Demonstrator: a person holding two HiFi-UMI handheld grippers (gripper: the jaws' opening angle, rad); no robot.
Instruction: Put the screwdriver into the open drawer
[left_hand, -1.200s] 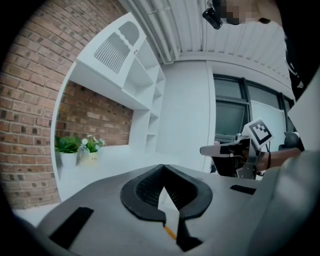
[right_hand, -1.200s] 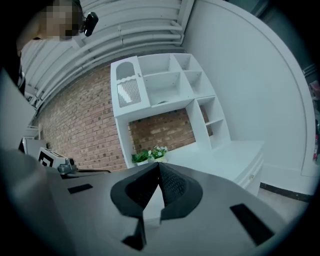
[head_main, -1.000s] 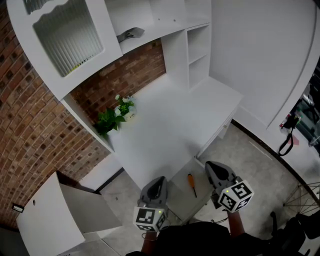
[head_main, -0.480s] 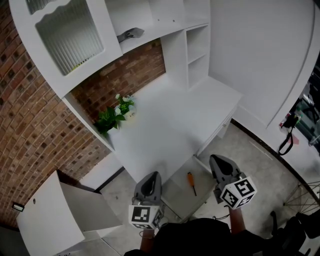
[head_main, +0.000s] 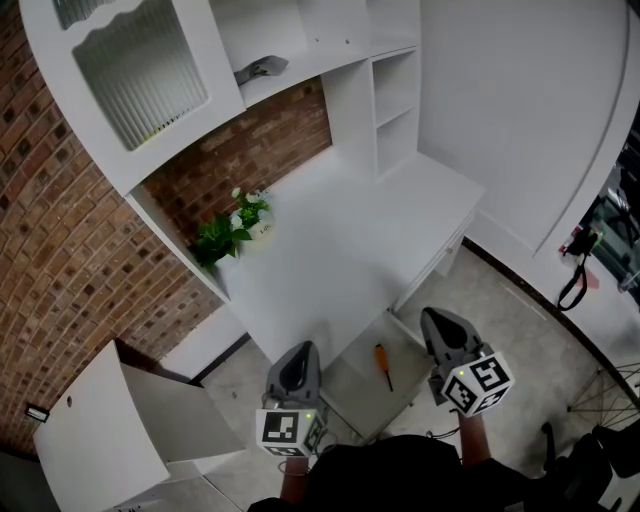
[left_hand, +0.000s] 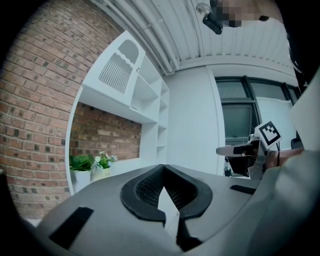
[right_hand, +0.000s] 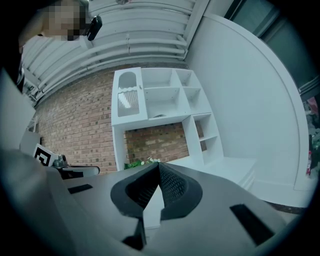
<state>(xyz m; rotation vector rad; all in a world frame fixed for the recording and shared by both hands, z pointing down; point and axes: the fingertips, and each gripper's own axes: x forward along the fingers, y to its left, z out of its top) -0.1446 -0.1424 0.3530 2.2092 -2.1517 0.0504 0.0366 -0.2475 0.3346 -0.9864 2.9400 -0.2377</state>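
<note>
The screwdriver (head_main: 382, 366), orange handle and dark shaft, lies inside the open drawer (head_main: 352, 392) pulled out under the white desk (head_main: 330, 250). My left gripper (head_main: 299, 349) hovers just left of the drawer and my right gripper (head_main: 438, 317) just right of it, with the screwdriver between them and untouched. Both point level toward the desk. In the left gripper view the left gripper (left_hand: 162, 166) has its jaws together with nothing in them. The right gripper (right_hand: 158, 164) looks the same in its own view, jaws shut and empty.
A white hutch with shelves (head_main: 395, 90) stands on the desk against the brick wall. Small potted plants (head_main: 228, 236) sit at the desk's back left. An open cabinet door (head_main: 95, 430) juts out at lower left. A grey object (head_main: 262, 68) lies on an upper shelf.
My left gripper has drifted slightly left and a little higher. The right gripper has barely shifted. The screwdriver lies where it was in the drawer.
</note>
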